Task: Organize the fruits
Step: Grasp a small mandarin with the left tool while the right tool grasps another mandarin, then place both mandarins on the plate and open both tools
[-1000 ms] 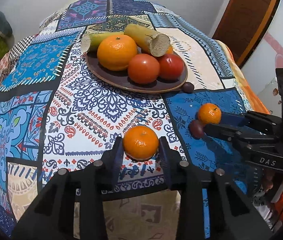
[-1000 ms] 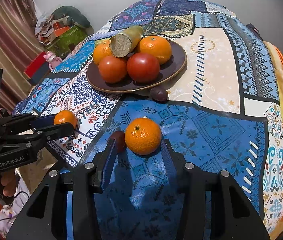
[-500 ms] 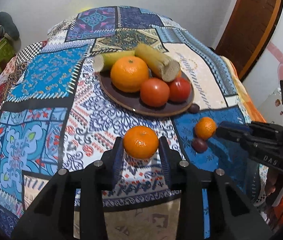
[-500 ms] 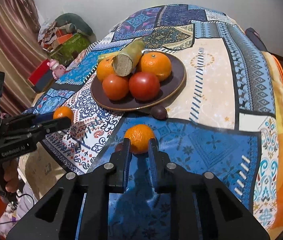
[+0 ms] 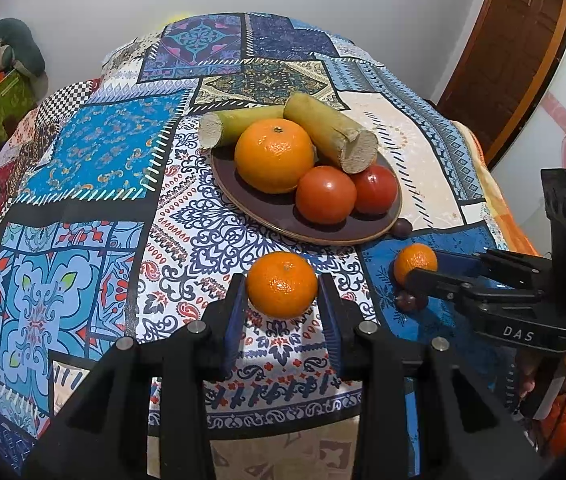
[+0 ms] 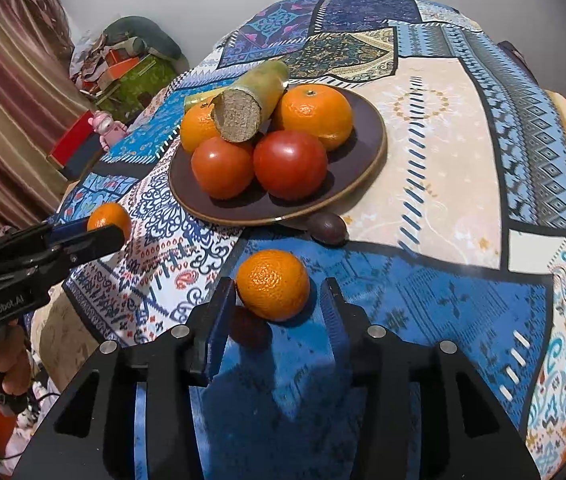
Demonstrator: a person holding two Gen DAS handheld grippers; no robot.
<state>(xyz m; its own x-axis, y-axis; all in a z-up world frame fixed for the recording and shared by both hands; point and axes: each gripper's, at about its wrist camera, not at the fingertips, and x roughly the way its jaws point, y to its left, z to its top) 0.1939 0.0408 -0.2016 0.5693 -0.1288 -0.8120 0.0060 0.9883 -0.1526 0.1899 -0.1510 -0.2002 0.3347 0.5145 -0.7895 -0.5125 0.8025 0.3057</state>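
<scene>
The patchwork-cloth desk [image 5: 95, 208] fills both views under a white wall, with a wooden door [image 5: 511, 60] at upper right of the left view, and the brown plate [image 6: 367, 152] at centre is crowded. Left claw [image 5: 282, 300] is clamped on a mandarin [image 5: 282, 284] at lower centre, while right claw [image 6: 273, 300] stands apart around the second mandarin [image 6: 273, 284], gap showing. My worry: that heaped plate, where an added mandarin could roll off.

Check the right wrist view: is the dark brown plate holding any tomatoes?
Yes, two red tomatoes sit at the front of the plate, beside the oranges.
</scene>
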